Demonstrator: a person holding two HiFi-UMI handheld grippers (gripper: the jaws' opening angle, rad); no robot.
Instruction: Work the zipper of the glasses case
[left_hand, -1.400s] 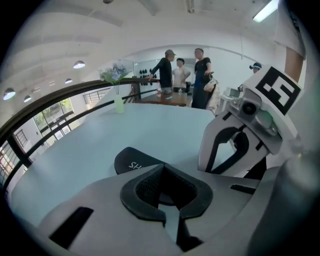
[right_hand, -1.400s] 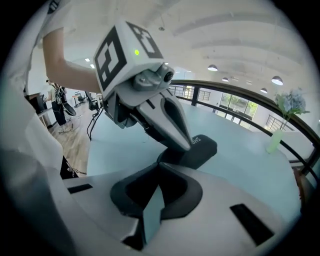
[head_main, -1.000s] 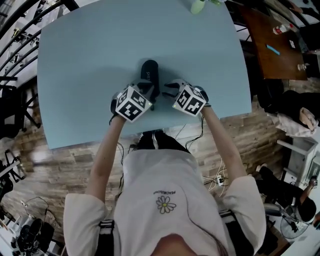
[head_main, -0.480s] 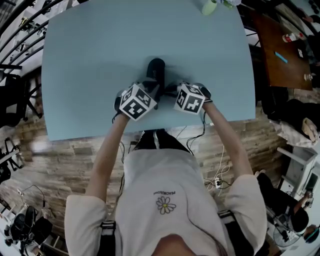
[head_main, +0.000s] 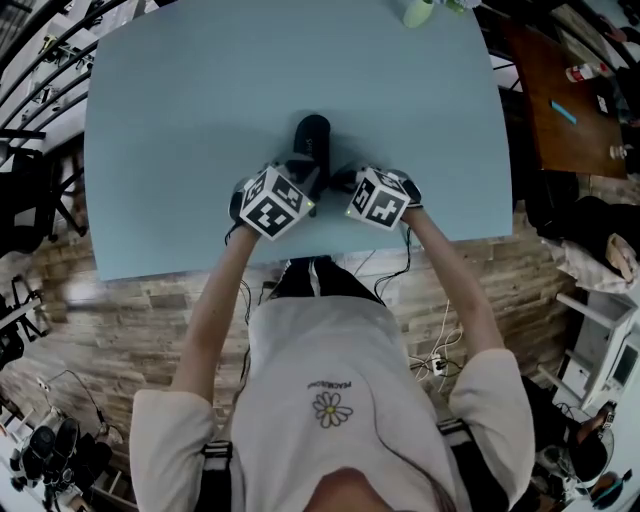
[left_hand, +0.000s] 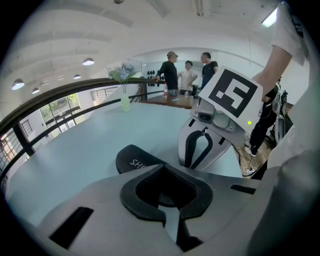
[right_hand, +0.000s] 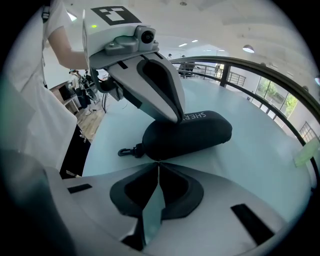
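Pale blue table (head_main: 180, 120), near edge: black glasses case (right_hand: 187, 132) lies flat, small clip (right_hand: 127, 151) on end facing person. Looks light, soft skin, firm shell. Likely slides on smooth top, so pin it down and pinch tiny zipper tab at seam. Shut left tongs (left_hand: 163, 166) rest tip on case top. Beside them right tongs (right_hand: 157, 162) just been closing, tips now together at case edge. Tab between them too small to see.

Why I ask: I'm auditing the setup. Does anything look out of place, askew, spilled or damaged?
Nothing stands out. The glasses case lies flat on the table, undented, its clip trailing from one end. No spill shows on the table, and the vase at its far edge stands upright.
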